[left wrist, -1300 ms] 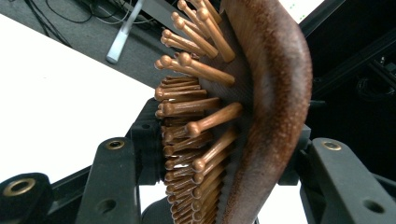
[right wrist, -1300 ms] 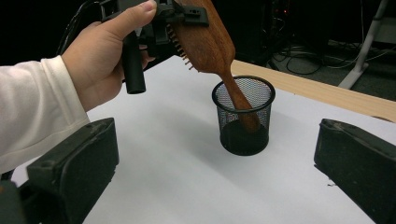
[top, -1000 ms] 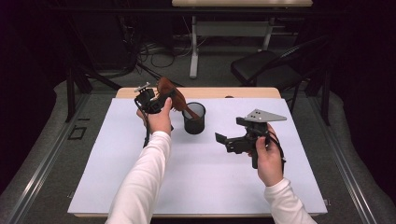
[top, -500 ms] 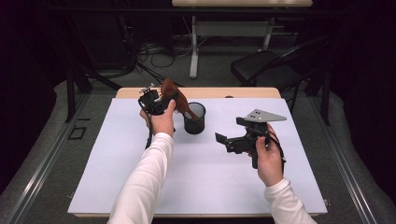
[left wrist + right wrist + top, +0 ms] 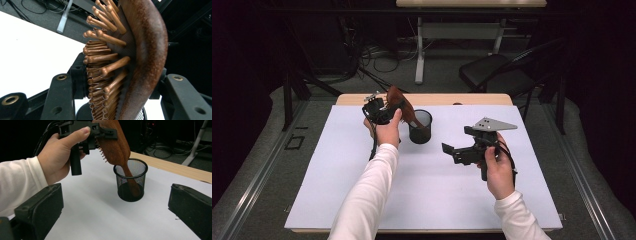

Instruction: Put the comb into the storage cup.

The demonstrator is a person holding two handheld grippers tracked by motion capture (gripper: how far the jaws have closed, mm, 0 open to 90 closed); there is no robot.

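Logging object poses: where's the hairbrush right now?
The hairbrush is clamped in the left gripper, far left-centre of the table, handle down inside the mesh cup.

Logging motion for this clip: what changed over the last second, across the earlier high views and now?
Very little. The left gripper stays shut on the wooden hairbrush, whose handle stands inside the black mesh cup; at most it eased slightly lower. The right gripper stayed open, off to the side; the cup did not move.

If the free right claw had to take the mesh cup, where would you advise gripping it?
Grip the mesh cup across its open rim from above, on the side away from the hairbrush, whose handle leans inside; the thin upright wall suits a pinch.
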